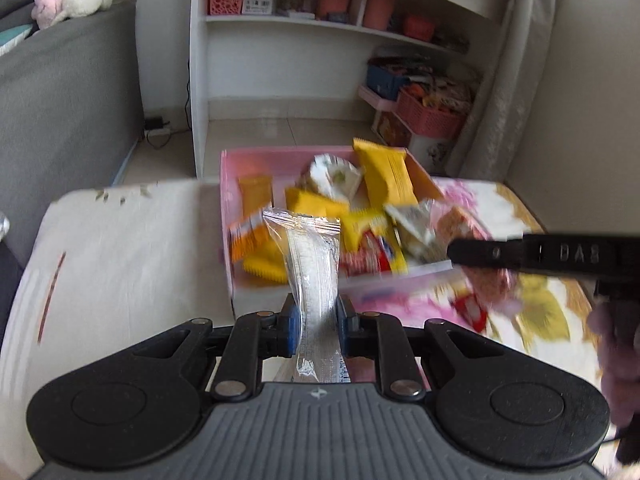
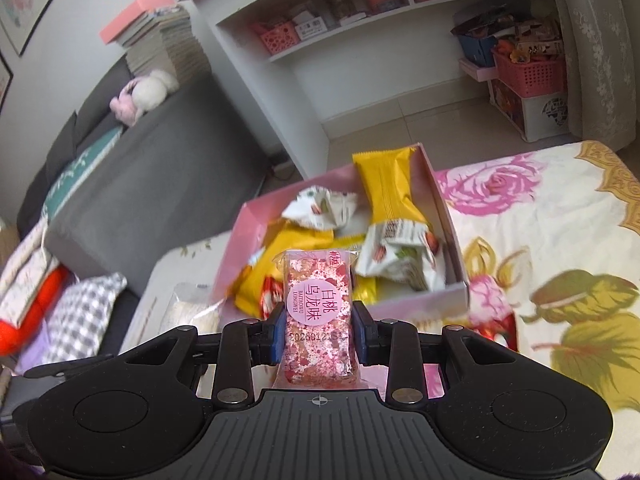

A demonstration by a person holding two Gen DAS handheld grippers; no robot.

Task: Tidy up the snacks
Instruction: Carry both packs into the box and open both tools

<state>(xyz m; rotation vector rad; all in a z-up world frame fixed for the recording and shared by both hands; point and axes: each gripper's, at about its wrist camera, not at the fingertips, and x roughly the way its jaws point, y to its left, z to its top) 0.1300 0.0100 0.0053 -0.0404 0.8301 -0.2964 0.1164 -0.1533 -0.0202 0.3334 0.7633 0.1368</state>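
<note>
Two snacks are in hand, one per tool. The left tool (image 1: 316, 322) is clamped on a clear-wrapped white bar (image 1: 314, 264) that stands up between its pads, and the right tool (image 2: 318, 330) is clamped on a pink speckled bar (image 2: 318, 308) with a round label. Just ahead of both tools sits the pink box (image 2: 452, 240) on a flowered bed cover (image 2: 560, 240), already heaped with yellow packets (image 2: 386, 188) and white ones (image 2: 400, 260). The right tool's black body also shows to the right of the left tool (blurred, so its contact with anything is unclear). Judging by this, the step is carrying both bars to the box. To do it well, bring each tool over an emptier patch, lower until the wrapper nearly meets the pile, and only then part the pads, one side at a time so the tools do not knock together.
</note>
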